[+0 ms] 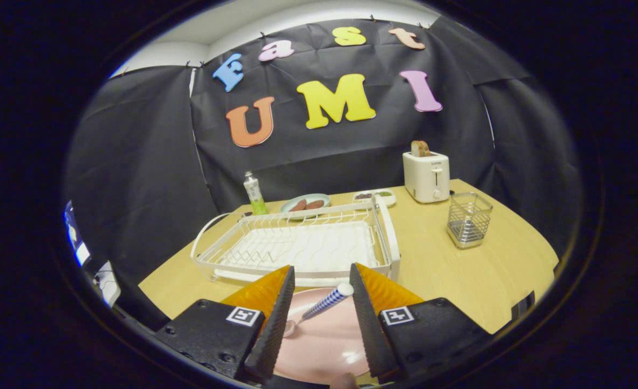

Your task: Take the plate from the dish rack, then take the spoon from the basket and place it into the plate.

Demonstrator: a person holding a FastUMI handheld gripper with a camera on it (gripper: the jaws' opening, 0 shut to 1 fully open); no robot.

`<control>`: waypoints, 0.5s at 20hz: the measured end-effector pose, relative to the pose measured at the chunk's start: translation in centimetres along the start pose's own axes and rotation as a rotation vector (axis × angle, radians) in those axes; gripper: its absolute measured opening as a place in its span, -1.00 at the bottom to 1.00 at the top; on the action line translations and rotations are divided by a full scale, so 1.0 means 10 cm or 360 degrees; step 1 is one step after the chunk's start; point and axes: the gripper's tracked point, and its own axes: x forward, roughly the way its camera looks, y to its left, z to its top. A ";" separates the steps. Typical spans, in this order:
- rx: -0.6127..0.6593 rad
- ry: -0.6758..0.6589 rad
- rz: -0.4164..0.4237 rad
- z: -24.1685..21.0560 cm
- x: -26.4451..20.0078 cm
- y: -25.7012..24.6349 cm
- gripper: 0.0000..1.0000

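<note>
We see the spoon (pixel 319 309) lying on the pink plate (pixel 324 346) at the table's near edge, claw (pixel 319 281) spread wide, holding nothing (rack (pixel 297 246) and basket (pixel 469 219) empty). Task looks done.

Glossy, smooth pink plate (pixel 324 340) under a spoon (pixel 319 309) with shiny metal bowl and checked handle, lower centre. Coated white wire dish rack (pixel 297 243) mid-frame on matt pale wood-look table (pixel 449 270); bright metal mesh basket (pixel 469 220) at right, smooth plastic toaster (pixel 426 175) behind.

Fisheye camera rides hand-held gripper (pixel 319 294), low over table (pixel 449 270), facing forward toward booth wall.
</note>
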 end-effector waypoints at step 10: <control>-0.0108 -0.0334 -0.0165 0.55 -0.51 -0.42 0.63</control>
